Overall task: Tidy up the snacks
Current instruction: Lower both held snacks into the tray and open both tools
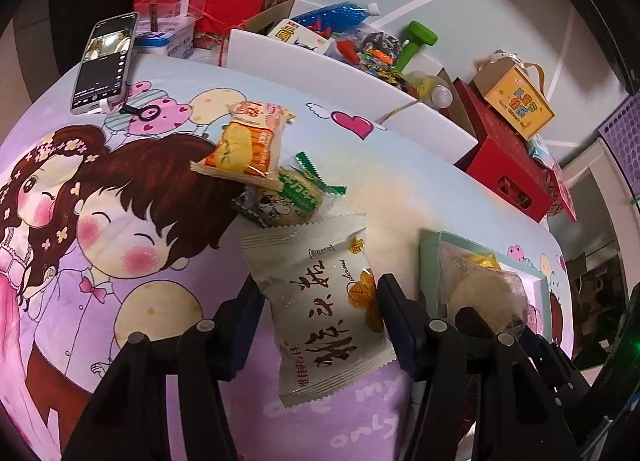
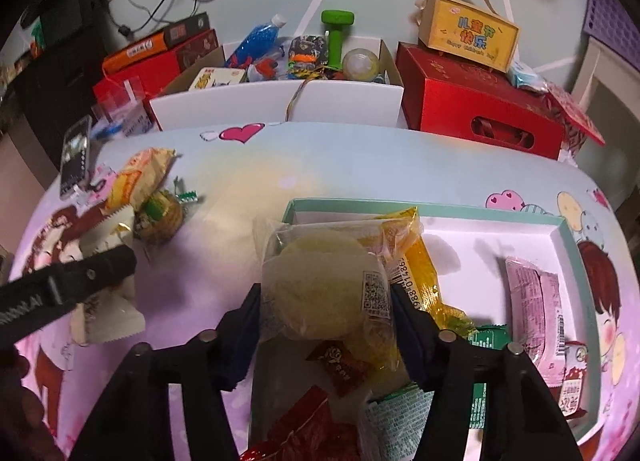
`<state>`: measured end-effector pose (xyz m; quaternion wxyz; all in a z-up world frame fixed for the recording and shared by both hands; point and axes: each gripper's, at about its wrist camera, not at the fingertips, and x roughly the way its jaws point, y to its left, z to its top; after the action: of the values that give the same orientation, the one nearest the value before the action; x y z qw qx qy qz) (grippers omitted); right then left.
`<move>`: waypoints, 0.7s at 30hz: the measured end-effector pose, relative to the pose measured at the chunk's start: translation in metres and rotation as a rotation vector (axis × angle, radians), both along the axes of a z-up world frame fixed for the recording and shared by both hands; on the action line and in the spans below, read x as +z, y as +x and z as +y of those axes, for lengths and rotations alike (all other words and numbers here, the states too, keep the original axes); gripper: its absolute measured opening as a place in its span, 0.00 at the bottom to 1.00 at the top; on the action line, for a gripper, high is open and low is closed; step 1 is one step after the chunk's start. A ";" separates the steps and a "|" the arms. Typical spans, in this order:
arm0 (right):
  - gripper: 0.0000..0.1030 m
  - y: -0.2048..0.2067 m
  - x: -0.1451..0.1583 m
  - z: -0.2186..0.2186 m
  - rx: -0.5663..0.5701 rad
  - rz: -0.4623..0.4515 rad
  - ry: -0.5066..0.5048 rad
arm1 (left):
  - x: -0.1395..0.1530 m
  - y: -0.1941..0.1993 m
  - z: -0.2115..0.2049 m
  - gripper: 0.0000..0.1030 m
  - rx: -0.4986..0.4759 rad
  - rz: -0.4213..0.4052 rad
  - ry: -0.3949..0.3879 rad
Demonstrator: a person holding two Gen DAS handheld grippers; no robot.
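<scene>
- Cartoon-printed cloth [image 1: 120, 301] covers your desk, with red boxes [image 2: 480, 101] and an open white carton [image 2: 276, 101] of odds and ends along its far edge.
- Your left hand-held gripper [image 1: 320, 301] has its fingers spread either side of a white snack packet [image 1: 320, 301] lying flat on the cloth; whether the pads touch the wrapper, you cannot tell.
- Just beyond that packet sit a green-wrapped cake [image 1: 292, 197] and an orange-yellow packet [image 1: 248, 141], overlapping each other.
- A phone [image 1: 104, 61] lies near the desk's far left corner.
- Your right hand-held gripper [image 2: 326, 301] pinches a clear-wrapped pale round cake [image 2: 320, 289], holding it over the near left corner of the mint-rimmed tray [image 2: 568, 245].
- Inside the tray lie a yellow packet [image 2: 420, 273], a pink packet [image 2: 536, 309] by its right wall, and green and red packets at its near edge.
</scene>
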<state>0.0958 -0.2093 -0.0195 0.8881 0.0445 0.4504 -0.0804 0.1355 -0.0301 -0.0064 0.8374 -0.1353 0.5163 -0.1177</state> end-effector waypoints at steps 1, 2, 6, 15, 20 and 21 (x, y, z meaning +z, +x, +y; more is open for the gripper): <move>0.60 -0.001 0.002 -0.002 -0.003 -0.007 0.014 | 0.000 0.000 -0.002 0.58 -0.006 -0.002 -0.003; 0.60 -0.003 0.004 -0.004 -0.006 -0.013 0.025 | 0.000 -0.001 -0.005 0.58 -0.016 -0.004 -0.010; 0.60 -0.015 0.022 -0.021 -0.041 -0.063 0.071 | 0.003 -0.003 -0.019 0.58 -0.064 -0.017 -0.035; 0.61 -0.046 0.036 -0.099 -0.274 -0.092 0.062 | 0.004 -0.006 -0.088 0.58 -0.259 -0.040 0.029; 0.61 -0.061 0.035 -0.140 -0.382 -0.086 0.064 | 0.003 -0.005 -0.121 0.58 -0.342 -0.042 0.047; 0.61 -0.064 0.036 -0.146 -0.388 -0.089 0.070 | 0.002 -0.005 -0.126 0.58 -0.350 -0.042 0.055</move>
<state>0.0323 -0.3548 0.0163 0.8729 0.1648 0.3961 -0.2323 0.1303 -0.1561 -0.0039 0.8181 -0.0181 0.5174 -0.2503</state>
